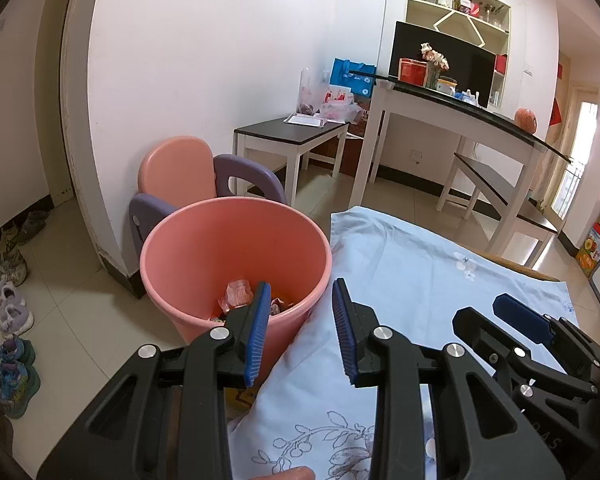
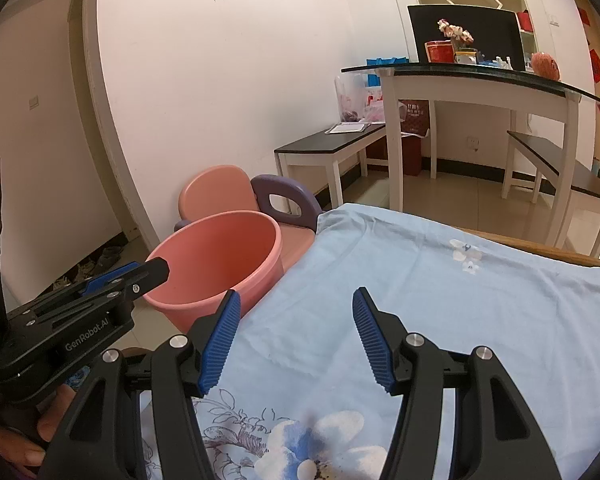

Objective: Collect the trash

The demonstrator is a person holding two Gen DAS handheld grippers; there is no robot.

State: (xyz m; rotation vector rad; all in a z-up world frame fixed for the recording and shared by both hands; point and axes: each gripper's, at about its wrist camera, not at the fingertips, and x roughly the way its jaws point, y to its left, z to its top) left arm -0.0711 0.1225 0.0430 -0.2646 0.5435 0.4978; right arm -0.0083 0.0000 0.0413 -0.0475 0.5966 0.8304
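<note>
Pink plastic bin (image 1: 236,256) stands on the floor, touching the edge of the blue flowered cloth (image 1: 412,280); crumpled wrappers (image 1: 240,294) lie at its bottom. No trash shows on the cloth, so I judge it is best to check the cloth before stopping. Left gripper (image 1: 302,304) and right gripper (image 2: 296,312) are both open and hold nothing

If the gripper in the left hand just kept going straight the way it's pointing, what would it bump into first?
Probably the pink bin. The left gripper is open and empty, angled downward over the bin's near rim where it meets the blue cloth. Depth is unclear, so one of its fingers might brush the cloth edge first.
</note>
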